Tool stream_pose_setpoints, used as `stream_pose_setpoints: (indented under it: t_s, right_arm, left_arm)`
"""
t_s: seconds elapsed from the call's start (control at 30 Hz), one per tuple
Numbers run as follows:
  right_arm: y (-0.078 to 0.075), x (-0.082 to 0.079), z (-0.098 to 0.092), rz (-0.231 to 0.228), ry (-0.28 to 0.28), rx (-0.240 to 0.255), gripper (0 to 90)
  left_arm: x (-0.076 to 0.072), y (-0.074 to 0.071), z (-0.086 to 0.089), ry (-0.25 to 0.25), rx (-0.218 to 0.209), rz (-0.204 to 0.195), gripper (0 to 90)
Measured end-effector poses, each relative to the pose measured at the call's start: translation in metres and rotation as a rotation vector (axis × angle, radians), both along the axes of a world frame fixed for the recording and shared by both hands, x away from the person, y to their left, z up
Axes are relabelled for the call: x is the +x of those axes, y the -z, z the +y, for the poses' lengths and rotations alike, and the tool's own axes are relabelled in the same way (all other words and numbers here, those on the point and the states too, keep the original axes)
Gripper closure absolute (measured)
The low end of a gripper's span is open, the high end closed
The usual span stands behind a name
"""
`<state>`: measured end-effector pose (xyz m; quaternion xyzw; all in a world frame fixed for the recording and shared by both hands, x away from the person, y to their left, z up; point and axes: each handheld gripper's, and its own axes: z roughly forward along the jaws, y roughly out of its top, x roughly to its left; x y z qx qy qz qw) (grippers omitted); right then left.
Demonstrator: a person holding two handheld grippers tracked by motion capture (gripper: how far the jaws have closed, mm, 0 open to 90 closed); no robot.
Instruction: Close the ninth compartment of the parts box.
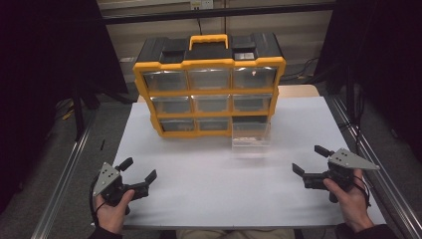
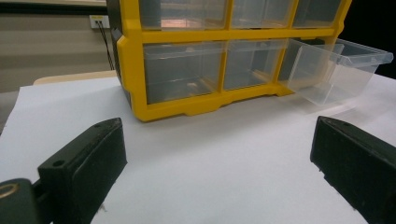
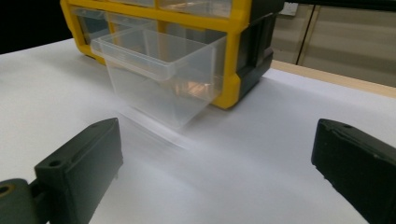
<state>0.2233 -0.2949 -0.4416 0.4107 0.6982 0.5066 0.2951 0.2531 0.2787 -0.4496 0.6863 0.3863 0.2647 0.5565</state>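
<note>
A yellow and black organizer cabinet (image 1: 209, 64) with clear plastic drawers stands at the back middle of the white table (image 1: 219, 189). Its bottom right drawer (image 1: 251, 134) is pulled out toward me, also seen as a clear drawer (image 2: 336, 65) in the left gripper view and a clear drawer (image 3: 159, 70) in the right gripper view. My left gripper (image 1: 140, 169) rests open at the front left, held by a hand. My right gripper (image 1: 311, 159) stands open at the front right, also in a hand. Nothing lies between either pair of jaws.
The cabinet has a yellow carry handle (image 1: 209, 40) on top. Metal frame rails (image 1: 62, 179) run along both sides of the table. A wall socket with cables (image 2: 99, 21) sits behind the cabinet. Dark curtains flank the scene.
</note>
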Motion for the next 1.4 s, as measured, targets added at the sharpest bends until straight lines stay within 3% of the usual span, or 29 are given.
stream_pose_setpoints:
  t_s: [1.0,1.33,1.4]
  right_arm:
    - [-0.003,0.005,0.056,0.012,-0.17,0.02,0.8]
    - [-0.004,0.008,0.07,0.021,-0.191,0.034,0.8]
    - [-0.004,0.01,0.074,0.025,-0.204,0.046,4.5]
  left_arm:
    - [-0.001,0.0,-0.001,0.002,0.001,0.0,3.4]
    - [0.0,0.0,-0.001,0.009,-0.004,0.003,3.4]
    - [0.0,0.0,-0.001,0.009,-0.002,0.003,3.4]
